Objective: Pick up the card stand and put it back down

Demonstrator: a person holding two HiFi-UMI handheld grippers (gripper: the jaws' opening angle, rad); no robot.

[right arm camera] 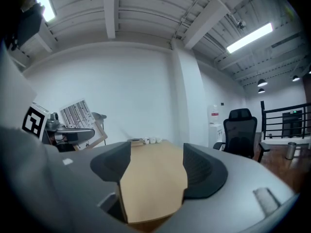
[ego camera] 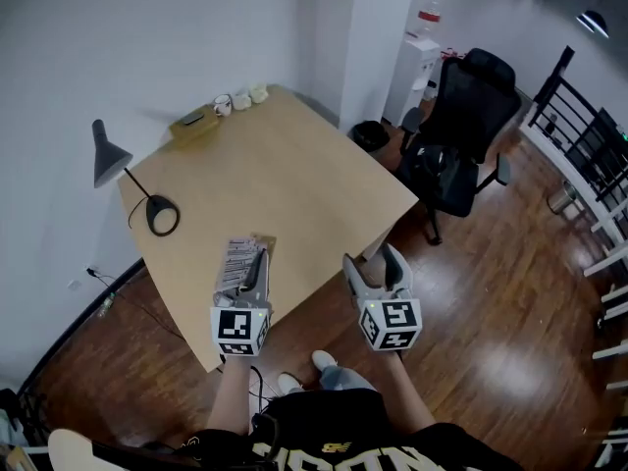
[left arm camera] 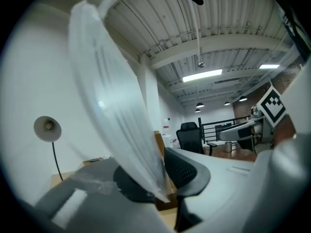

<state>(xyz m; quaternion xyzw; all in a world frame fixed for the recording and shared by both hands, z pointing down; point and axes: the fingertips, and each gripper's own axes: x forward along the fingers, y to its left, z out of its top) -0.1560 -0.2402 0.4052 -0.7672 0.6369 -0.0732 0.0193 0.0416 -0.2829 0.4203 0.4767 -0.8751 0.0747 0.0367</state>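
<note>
Left gripper [ego camera: 259, 255]: jaws clamped on card stand [ego camera: 235, 261], held tilted over counter [ego camera: 294, 184] near its front edge. Right gripper [ego camera: 371, 261] just off counter's front corner, jaws apart, empty. Stand probably light and stiff; clear sheet looks slick and thin, may slip. Best pinched across flat faces, low.

The light wooden table [ego camera: 294, 194] stood on a dark wood floor [ego camera: 491, 292]. A black desk lamp [ego camera: 162, 214] rested on its round base by the left edge. At the far corner lay a flat tan box [ego camera: 192, 122] and three small white objects [ego camera: 240, 99]. The card stand [ego camera: 238, 261] was over the near edge, perhaps touching the tabletop.
</note>
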